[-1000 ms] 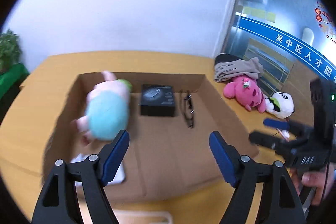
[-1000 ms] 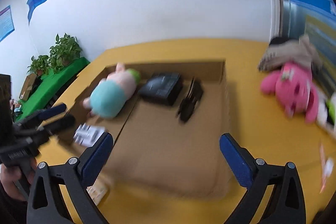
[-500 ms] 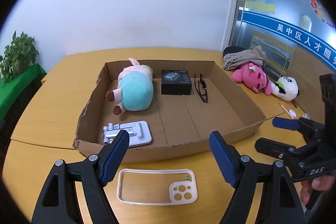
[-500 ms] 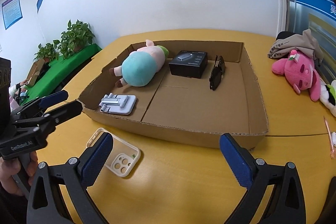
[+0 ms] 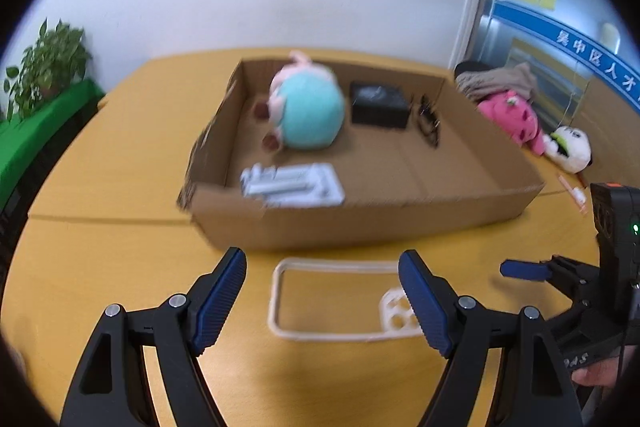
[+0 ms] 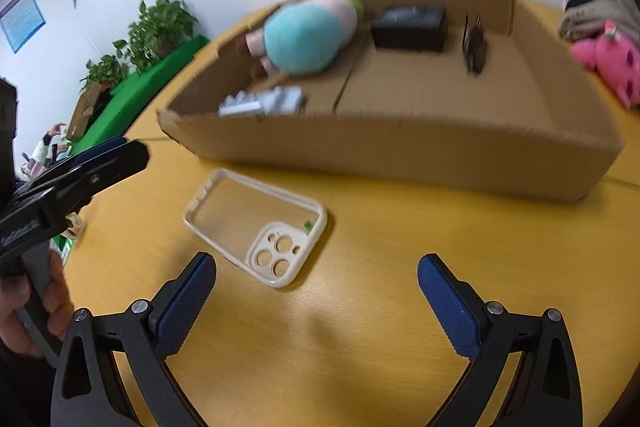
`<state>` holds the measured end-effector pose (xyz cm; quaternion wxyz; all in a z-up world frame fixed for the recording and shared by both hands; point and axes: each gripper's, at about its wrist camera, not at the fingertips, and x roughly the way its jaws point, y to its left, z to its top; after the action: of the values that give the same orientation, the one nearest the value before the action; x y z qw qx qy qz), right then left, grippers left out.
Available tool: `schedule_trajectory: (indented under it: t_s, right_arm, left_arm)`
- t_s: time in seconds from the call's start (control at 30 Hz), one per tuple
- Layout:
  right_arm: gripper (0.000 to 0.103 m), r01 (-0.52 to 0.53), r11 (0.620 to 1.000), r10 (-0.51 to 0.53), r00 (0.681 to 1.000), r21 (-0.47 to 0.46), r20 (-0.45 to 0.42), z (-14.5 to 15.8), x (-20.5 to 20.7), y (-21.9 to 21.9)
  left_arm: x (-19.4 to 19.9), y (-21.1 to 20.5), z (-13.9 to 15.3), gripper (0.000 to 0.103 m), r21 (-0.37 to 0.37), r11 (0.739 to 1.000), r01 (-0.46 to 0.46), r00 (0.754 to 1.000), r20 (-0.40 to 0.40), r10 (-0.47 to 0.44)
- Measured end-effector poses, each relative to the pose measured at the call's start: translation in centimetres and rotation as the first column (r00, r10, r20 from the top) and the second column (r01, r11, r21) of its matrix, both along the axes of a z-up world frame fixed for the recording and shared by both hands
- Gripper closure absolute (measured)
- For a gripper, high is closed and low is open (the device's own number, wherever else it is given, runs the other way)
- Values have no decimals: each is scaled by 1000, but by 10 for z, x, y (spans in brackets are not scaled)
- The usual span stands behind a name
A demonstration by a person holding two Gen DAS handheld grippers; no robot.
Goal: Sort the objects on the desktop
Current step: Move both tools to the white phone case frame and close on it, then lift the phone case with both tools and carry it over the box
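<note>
A clear phone case (image 5: 340,301) (image 6: 256,223) lies flat on the yellow table just in front of a shallow cardboard box (image 5: 360,223) (image 6: 400,147). In the box lie a teal and pink plush (image 5: 308,115) (image 6: 308,35), a black box (image 5: 380,103) (image 6: 410,27), dark glasses (image 5: 428,119) (image 6: 474,43) and a white stand (image 5: 292,183) (image 6: 264,103). My left gripper (image 5: 322,301) is open and empty, low over the case. My right gripper (image 6: 316,297) is open and empty, just right of the case.
A pink plush (image 5: 512,115) (image 6: 608,63), a panda plush (image 5: 568,147) and a grey cloth (image 5: 496,79) lie right of the box. Potted plants (image 5: 44,63) (image 6: 156,27) stand on a green ledge at the left. A pen (image 5: 572,191) lies by the panda.
Both grippers have pulled back from over the box and dropped toward the table in front of it. The phone case now sits close under them. Both stay open.
</note>
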<state>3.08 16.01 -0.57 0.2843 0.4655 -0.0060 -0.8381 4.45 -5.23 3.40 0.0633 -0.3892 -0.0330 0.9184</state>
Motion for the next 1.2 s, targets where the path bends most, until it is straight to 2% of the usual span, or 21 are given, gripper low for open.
schedule_trajectory:
  t_s: [0.13,0.23,0.33,0.4,0.47,0.53,0.6,0.63,0.67,0.73,0.8,0.9,1.03,1.2]
  right_arm:
    - [3,-3,999,3,1000,45,-2,-21,-4,-17]
    - [6,-3,997,4,1000,77,-6,-32,-7,-25]
    - [7,3,993,5,998,120,-63,-35,-4,-32]
    - [11,-5,989,19,995,149,-94,-36,0,-35]
    - [21,-5,982,29,992,189,-124,-36,2,-36]
    - [34,-7,981,35,990,192,-140,-36,4,-33]
    - [40,-5,982,32,990,189,-140,-35,3,-30]
    - [47,-8,983,34,990,186,-139,-33,3,-29]
    - [52,-14,984,39,990,178,-136,-33,3,-29]
    - [73,-38,987,59,990,158,-126,-32,5,-31]
    - [81,-54,988,72,990,146,-120,-32,6,-32]
    - [83,-56,993,66,993,102,-99,-33,4,-26]
    - [86,-47,997,53,995,67,-87,-31,7,-14]
    - [87,-34,999,34,988,0,-152,2,22,5]
  left_arm:
    - [-7,-11,-32,25,-27,999,-30,997,72,32]
    - [-12,-12,-53,25,-94,994,-54,992,105,64]
    - [-20,-12,-72,28,-105,993,-49,985,160,65]
    - [-22,-14,-78,38,-82,996,-43,983,176,57]
    - [-20,-15,-77,47,-77,996,-49,984,166,61]
    - [-19,-15,-75,64,-62,997,-49,985,162,58]
    - [-18,-15,-73,89,-25,999,-39,985,166,43]
    - [-17,-15,-73,93,-3,999,-35,985,171,35]
    - [-16,-14,-72,94,9,999,-33,984,174,31]
    - [-15,-11,-72,96,-2,999,-33,984,173,33]
    - [-13,-8,-72,99,-16,999,-42,983,176,44]
    - [-8,-7,-71,99,-3,999,-46,982,182,46]
    - [3,1,-57,99,-3,999,-39,988,149,39]
    - [15,11,-17,99,6,1000,-27,998,63,27]
